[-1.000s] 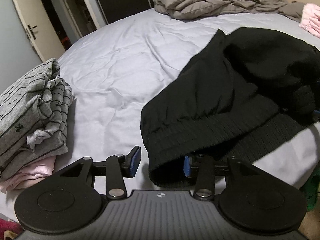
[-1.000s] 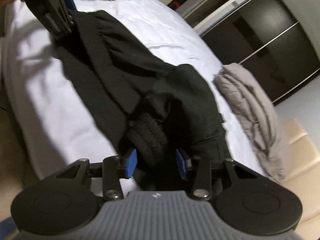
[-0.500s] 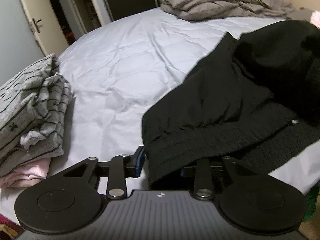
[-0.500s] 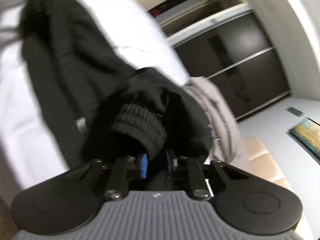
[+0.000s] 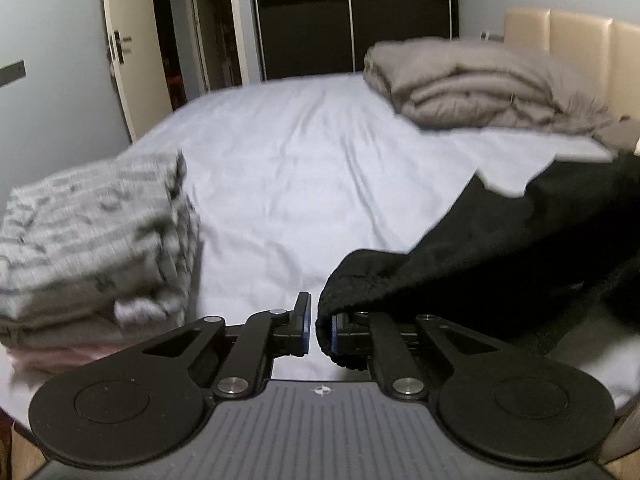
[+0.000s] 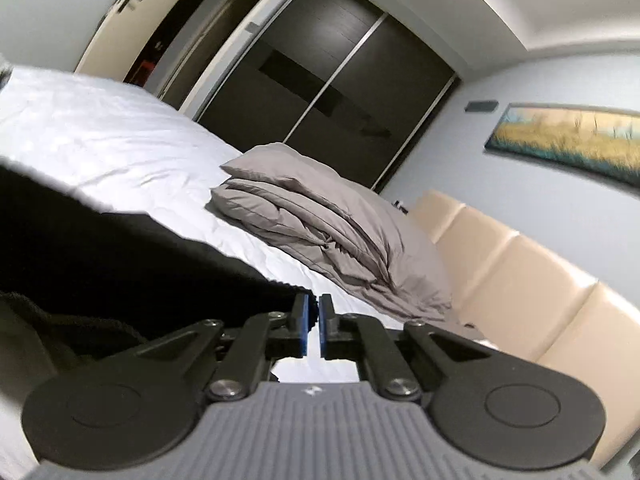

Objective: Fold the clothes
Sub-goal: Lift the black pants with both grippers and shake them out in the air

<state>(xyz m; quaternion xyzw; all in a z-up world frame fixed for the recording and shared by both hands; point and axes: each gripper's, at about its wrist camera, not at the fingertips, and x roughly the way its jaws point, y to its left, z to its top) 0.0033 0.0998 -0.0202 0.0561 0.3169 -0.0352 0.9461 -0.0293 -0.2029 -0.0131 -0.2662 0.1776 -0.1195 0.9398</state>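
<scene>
While the left gripper (image 5: 319, 330) pinches only the ribbed hem of the black sweater (image 5: 500, 248), that thin bite may slip. The right gripper (image 6: 313, 330) is nearly together; whether it clamps the cloth at its left finger I cannot tell, so that side could drop.

black fingers (image 5: 298, 322); blue pads (image 6: 305, 328); grey ribbed body (image 5: 320, 420)

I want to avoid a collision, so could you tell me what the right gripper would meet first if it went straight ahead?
Probably the folded grey duvet, lying on the bed ahead of the right gripper; depth is unclear.
</scene>
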